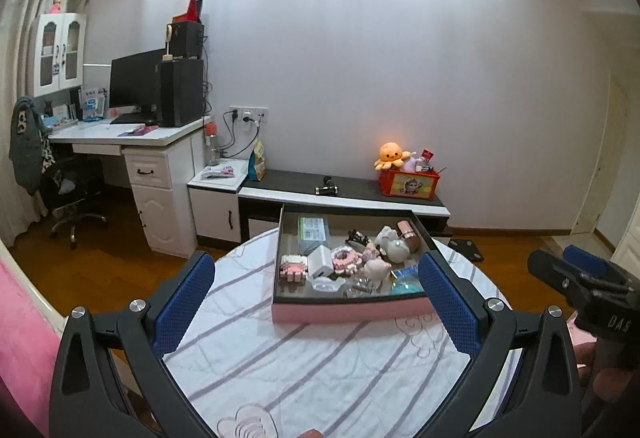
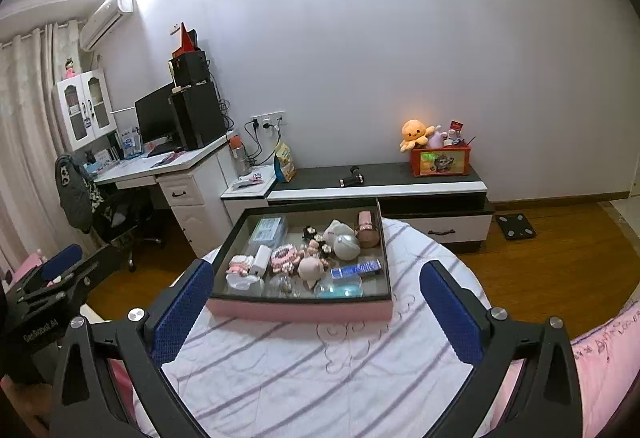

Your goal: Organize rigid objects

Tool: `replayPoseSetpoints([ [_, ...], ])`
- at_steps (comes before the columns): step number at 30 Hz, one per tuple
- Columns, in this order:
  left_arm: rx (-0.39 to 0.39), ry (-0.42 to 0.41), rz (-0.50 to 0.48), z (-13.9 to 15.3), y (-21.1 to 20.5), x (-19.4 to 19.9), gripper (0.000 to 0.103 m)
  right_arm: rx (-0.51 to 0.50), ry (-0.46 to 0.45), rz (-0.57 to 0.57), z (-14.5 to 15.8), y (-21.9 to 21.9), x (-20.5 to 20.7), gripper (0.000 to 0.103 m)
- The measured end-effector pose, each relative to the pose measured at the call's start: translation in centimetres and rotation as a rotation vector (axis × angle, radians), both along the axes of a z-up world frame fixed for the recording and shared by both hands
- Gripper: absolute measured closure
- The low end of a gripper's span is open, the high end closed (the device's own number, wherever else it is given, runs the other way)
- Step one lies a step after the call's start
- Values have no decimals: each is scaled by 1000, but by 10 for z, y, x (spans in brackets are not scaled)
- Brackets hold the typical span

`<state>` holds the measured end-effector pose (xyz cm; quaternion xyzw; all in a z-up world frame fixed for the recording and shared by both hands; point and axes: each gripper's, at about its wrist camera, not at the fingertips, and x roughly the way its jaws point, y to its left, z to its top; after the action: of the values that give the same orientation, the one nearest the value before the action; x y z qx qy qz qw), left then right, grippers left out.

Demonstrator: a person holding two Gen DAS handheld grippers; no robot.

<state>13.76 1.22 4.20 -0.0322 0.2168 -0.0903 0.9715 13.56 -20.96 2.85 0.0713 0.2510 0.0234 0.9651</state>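
Observation:
A shallow pink tray [image 1: 352,312] [image 2: 300,308] with dark walls sits on a round table covered by a white striped cloth [image 1: 304,358] [image 2: 320,358]. Inside lie several small items: a white charger [image 1: 321,260] [image 2: 260,260], a pink block toy [image 1: 293,268], a pink hair clip [image 2: 285,258], a pink pig figure [image 2: 311,269], a rose-gold cylinder [image 2: 366,229], a blue tube [image 2: 356,270] and a clear packet [image 1: 313,232]. My left gripper [image 1: 316,302] is open in front of the tray, empty. My right gripper [image 2: 318,308] is open too, nothing between its fingers.
A low black-and-white cabinet [image 2: 380,190] stands behind the table with a red toy box [image 2: 440,160] and an orange plush [image 2: 416,132]. A white desk [image 1: 120,134] with monitor and office chair [image 1: 68,190] is at left. Pink bedding [image 2: 600,358] borders the table. A scale [image 2: 514,225] lies on the wood floor.

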Motion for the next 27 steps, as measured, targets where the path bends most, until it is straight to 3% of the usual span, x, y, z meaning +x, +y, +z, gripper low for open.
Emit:
replayPoseSetpoints([
  [13, 15, 67, 19, -24, -2, -35, 0, -79, 22, -57, -22, 3, -40, 0],
  [27, 17, 47, 32, -18, 2, -42, 0, -93, 6, -50, -18, 11, -48, 0],
])
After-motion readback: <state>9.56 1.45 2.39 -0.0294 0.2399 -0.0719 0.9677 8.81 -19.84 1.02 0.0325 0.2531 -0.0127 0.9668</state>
